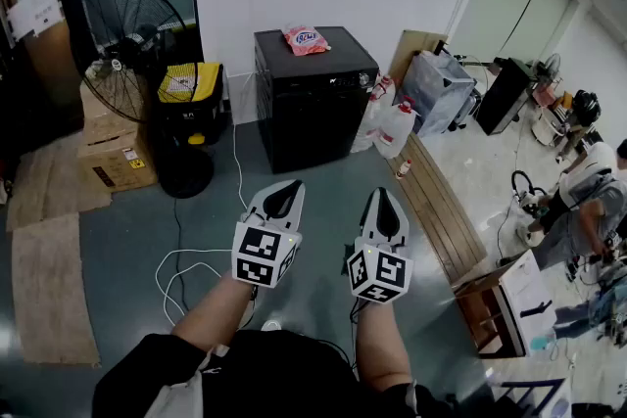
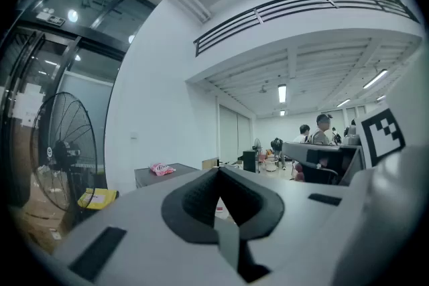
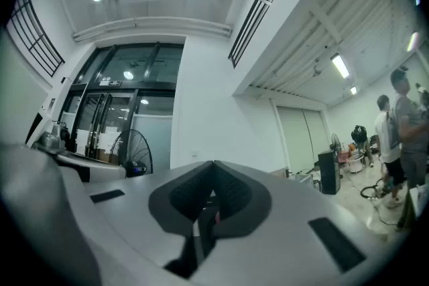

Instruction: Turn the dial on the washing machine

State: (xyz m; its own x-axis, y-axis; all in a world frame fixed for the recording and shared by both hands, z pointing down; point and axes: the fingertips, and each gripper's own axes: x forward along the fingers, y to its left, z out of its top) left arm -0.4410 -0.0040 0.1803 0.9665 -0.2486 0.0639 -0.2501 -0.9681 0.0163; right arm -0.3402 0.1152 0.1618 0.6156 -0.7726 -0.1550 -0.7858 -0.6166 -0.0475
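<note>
A black washing machine [image 1: 315, 93] stands against the white wall, with a pink packet [image 1: 306, 39] lying on its top. Its dial [image 1: 363, 79] is a small knob at the right end of the top front panel. My left gripper [image 1: 290, 194] and right gripper [image 1: 383, 201] hover side by side over the grey floor, well short of the machine, both shut with nothing between the jaws. In the left gripper view the machine's top [image 2: 167, 174] and the pink packet [image 2: 161, 169] appear beyond the shut jaws. The right gripper view faces the wall and a fan.
A large black fan [image 1: 132, 54] and a yellow-topped box [image 1: 190, 91] stand left of the machine, with cardboard boxes [image 1: 113, 157] beside them. White jugs [image 1: 390, 127] and a wooden bench [image 1: 436, 201] sit to the right. A white cable [image 1: 186, 264] lies on the floor. People stand at far right [image 1: 578, 201].
</note>
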